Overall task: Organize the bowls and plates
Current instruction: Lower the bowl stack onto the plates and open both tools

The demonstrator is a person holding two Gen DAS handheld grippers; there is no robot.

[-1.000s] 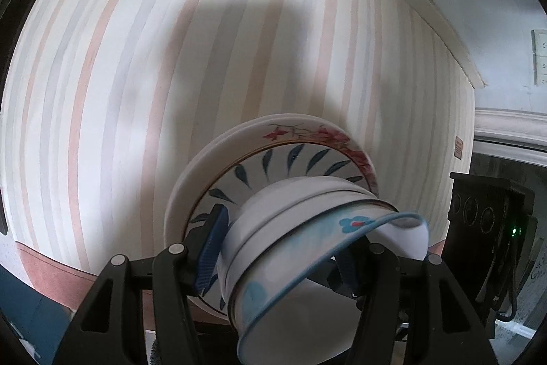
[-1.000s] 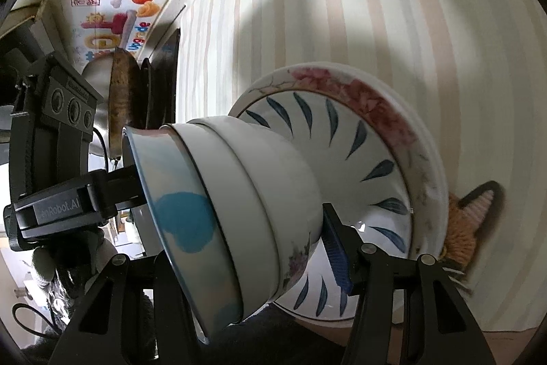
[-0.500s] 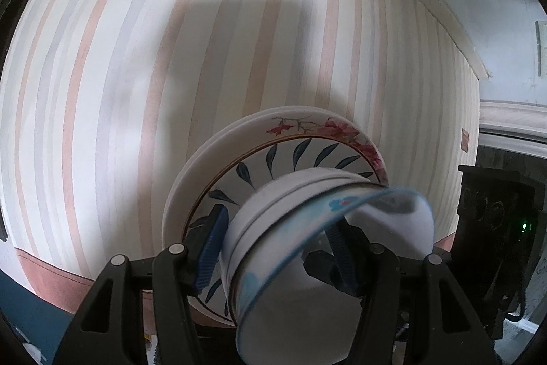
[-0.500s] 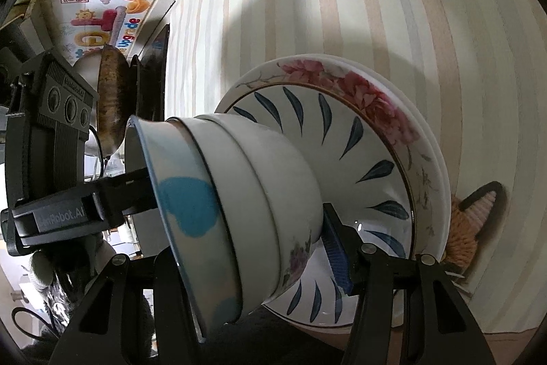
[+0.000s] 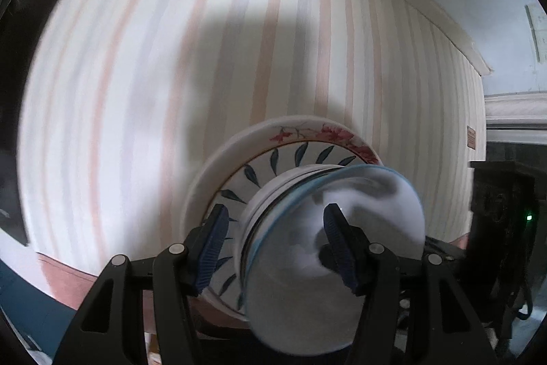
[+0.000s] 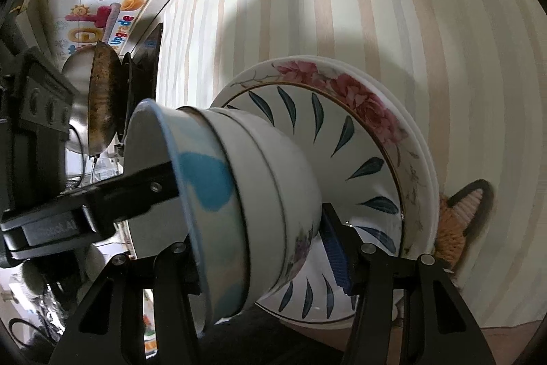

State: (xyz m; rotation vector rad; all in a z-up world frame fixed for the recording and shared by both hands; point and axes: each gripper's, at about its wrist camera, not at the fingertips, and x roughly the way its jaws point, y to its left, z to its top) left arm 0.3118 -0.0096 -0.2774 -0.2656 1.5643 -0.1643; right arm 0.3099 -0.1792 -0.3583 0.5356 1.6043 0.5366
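A stack of dishes is held up in the air in front of a striped wall: a rose-rimmed plate (image 6: 372,105) under a blue-leaf plate (image 6: 345,159), with nested bowls (image 6: 273,194) on top, the uppermost blue-patterned (image 6: 205,180). My left gripper (image 5: 277,245) is shut on the stack, one pad inside the top bowl (image 5: 307,262), one under the plates. My right gripper (image 6: 263,255) is shut on the stack from the opposite side, with the blue pad (image 6: 336,259) against the leaf plate. The left gripper shows in the right wrist view (image 6: 102,204).
The striped wall (image 5: 171,74) fills the background. Dark pans (image 6: 102,98) hang at the left of the right wrist view. An orange brush-like thing (image 6: 458,224) sits behind the plates. The right gripper's body (image 5: 502,214) is at the right of the left wrist view.
The whole stack has tilted and swung with both grippers; the view has turned along the wall and the top bowl now faces the left wrist camera more. Both grips hold.
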